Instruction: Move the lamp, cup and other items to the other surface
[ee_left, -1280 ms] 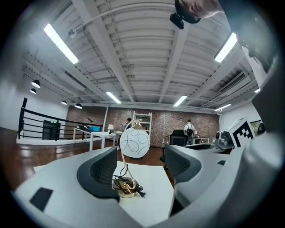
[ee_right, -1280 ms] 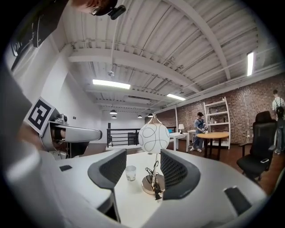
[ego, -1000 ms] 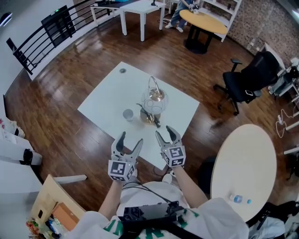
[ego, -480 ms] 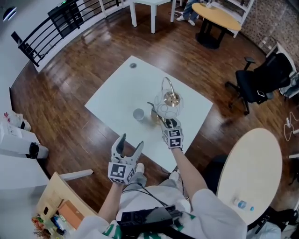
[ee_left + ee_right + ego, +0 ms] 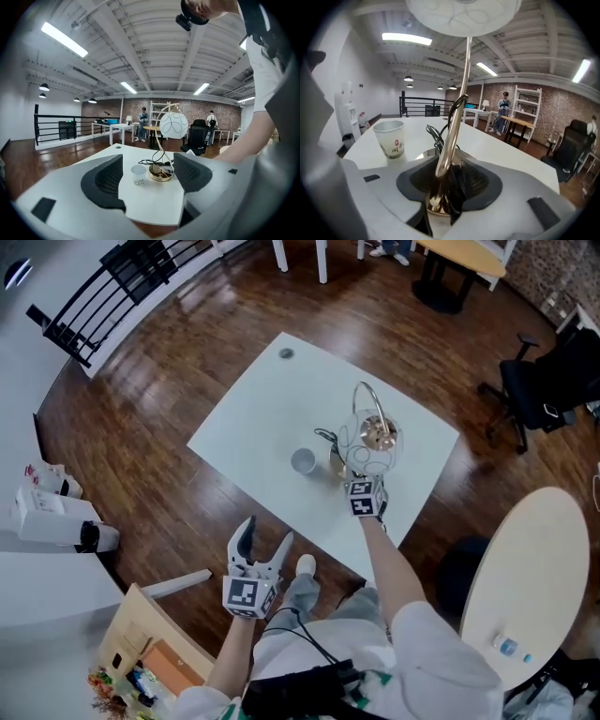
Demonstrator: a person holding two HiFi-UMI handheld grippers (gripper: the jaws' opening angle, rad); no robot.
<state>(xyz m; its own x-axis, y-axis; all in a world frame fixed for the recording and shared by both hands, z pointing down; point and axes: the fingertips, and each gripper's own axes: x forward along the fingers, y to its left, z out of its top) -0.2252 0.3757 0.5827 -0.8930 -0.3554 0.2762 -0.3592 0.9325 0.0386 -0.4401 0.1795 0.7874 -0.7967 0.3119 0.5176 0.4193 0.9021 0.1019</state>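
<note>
A lamp with a round white shade [image 5: 371, 439], an arched gold stem [image 5: 452, 133] and a gold base stands on the white square table [image 5: 253, 423]. A black cord lies by the base. A white paper cup [image 5: 302, 461] [image 5: 390, 138] stands just left of it. My right gripper [image 5: 363, 486] [image 5: 445, 190] reaches in at the lamp's foot; its jaws are closing, with the stem between the pads and touching them. My left gripper [image 5: 259, 536] [image 5: 147, 177] hangs open and empty off the table's near edge, facing the cup [image 5: 138, 174] and lamp [image 5: 173, 124].
A round beige table [image 5: 525, 568] with a small bottle [image 5: 507, 646] stands to the right. A black office chair [image 5: 548, 381] is beyond it. A small dark disc [image 5: 286, 353] lies at the white table's far corner. Black railing [image 5: 94, 296] runs at the upper left.
My right gripper has moved forward over the table to the lamp's base and narrowed its jaws around the stem. The left gripper has stayed low near the table's edge.
</note>
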